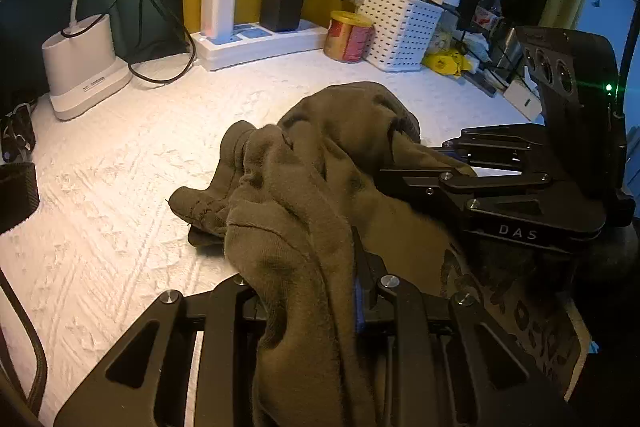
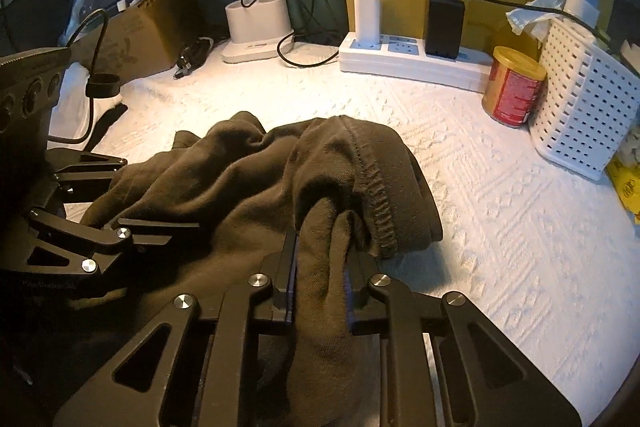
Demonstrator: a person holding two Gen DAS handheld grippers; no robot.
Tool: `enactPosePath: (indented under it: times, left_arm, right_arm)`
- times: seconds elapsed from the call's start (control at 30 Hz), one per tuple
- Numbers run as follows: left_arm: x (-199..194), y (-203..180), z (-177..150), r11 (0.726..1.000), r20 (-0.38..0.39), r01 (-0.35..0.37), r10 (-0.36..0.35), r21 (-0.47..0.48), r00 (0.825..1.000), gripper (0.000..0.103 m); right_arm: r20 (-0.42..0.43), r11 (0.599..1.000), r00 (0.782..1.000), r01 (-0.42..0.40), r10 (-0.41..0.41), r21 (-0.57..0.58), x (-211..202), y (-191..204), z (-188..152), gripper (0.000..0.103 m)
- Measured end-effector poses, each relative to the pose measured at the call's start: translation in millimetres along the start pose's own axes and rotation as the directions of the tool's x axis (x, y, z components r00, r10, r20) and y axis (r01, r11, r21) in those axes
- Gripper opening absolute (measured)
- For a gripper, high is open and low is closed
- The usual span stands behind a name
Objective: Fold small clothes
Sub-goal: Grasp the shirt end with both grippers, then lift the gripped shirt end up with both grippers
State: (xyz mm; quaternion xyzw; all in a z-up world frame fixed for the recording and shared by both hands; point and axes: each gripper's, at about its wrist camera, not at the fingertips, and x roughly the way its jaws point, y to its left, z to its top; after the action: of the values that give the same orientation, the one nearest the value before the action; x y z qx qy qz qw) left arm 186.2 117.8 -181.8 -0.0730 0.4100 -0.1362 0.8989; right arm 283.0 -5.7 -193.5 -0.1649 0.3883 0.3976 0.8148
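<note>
Both claws, left gripper [image 1: 316, 307] and right gripper [image 2: 322, 287], clench bunched folds of an olive garment [image 2: 248, 179], crumpled with a ribbed hem showing, on the white quilt [image 2: 500, 207].

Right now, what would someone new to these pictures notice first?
A crumpled olive-brown garment fills the middle of the white textured cloth, bunched rather than flat. Both grippers are clamped on it: the right gripper pinches a fold beside the ribbed hem, and the left gripper grips another bunch. Behind, a red and gold can stands beside a white perforated basket.
</note>
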Motion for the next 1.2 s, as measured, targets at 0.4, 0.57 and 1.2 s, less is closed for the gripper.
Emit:
enactPosePath:
  times: [0.4,0.57,1.2]
  left_arm:
    - [-15.4,-22.0,-9.4,1.000,0.021,0.013,-0.013,0.003,1.000,0.022]
    - [-25.1,-32.3,-13.8,1.000,0.033,0.015,-0.015,0.017,0.999,0.022]
    - [-81.9,-76.3,-27.9,0.997,0.139,-0.024,0.015,0.067,0.990,0.021]
  right_arm:
    - [0.037,1.000,0.999,0.004,-0.004,0.009,-31.3,2.4,-12.0,0.019]
    - [0.057,1.000,0.998,0.007,-0.007,0.005,-47.9,6.6,-15.6,0.019]
    - [0.167,0.999,0.985,0.037,-0.033,-0.021,-115.5,34.4,-33.4,0.019]
